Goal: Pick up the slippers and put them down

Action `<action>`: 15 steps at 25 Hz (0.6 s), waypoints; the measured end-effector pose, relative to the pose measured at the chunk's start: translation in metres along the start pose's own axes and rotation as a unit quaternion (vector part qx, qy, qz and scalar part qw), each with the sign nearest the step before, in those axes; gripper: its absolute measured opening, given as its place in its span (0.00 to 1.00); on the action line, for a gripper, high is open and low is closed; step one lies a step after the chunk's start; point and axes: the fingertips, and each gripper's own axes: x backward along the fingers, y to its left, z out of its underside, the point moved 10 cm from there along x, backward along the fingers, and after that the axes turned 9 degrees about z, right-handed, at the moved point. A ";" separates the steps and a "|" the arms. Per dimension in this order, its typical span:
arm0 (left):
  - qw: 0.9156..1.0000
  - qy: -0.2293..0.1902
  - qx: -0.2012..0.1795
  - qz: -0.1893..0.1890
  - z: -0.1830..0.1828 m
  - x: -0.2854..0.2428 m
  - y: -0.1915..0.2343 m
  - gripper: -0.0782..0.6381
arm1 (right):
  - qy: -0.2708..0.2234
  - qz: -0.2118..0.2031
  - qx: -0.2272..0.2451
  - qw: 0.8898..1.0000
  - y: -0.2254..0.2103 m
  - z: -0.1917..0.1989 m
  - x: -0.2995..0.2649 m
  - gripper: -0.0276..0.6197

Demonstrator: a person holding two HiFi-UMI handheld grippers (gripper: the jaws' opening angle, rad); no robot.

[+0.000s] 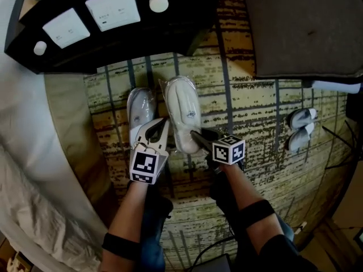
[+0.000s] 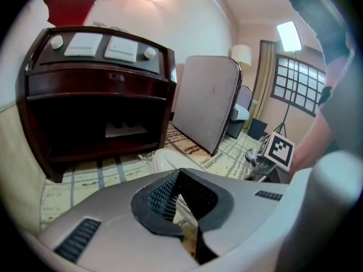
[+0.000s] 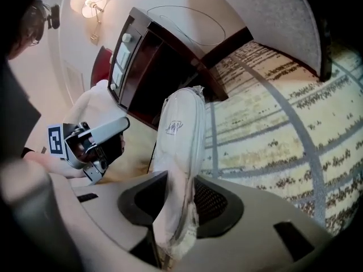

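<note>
My right tongs [image 3: 178, 194] grasp a white plastic-wrapped slipper [image 3: 181, 126]; my left tongs [image 2: 182, 202] are clenched on the second wrapped slipper's [image 1: 140, 107] heel edge.

Carpet [image 1: 255, 123] open mid & near right; dark cabinet [image 1: 170, 33] blocks far left, grey seat [image 1: 306, 27] far right, bed [image 1: 34, 169] left.

Head view, lower centre: left forearm [image 1: 127, 214] and right forearm [image 1: 245, 192] reach up-frame side by side, each wearing a dark band. The left gripper [image 1: 159, 128] tilts downward, its jaws together on a thin edge of the left slipper [image 1: 140, 109]. Just right of it, the right gripper [image 1: 195, 136] has its jaws clamped on the end of the right slipper [image 1: 182, 115].
</note>
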 end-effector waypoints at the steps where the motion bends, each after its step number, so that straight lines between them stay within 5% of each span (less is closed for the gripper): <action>1: 1.000 -0.004 -0.001 -0.006 -0.003 0.002 0.006 0.11 | -0.005 -0.001 0.005 1.000 0.004 -0.011 -0.003 0.28; 15: 0.997 -0.036 -0.025 -0.059 -0.026 0.000 0.079 0.11 | -0.094 0.010 0.029 0.995 0.039 -0.160 -0.082 0.28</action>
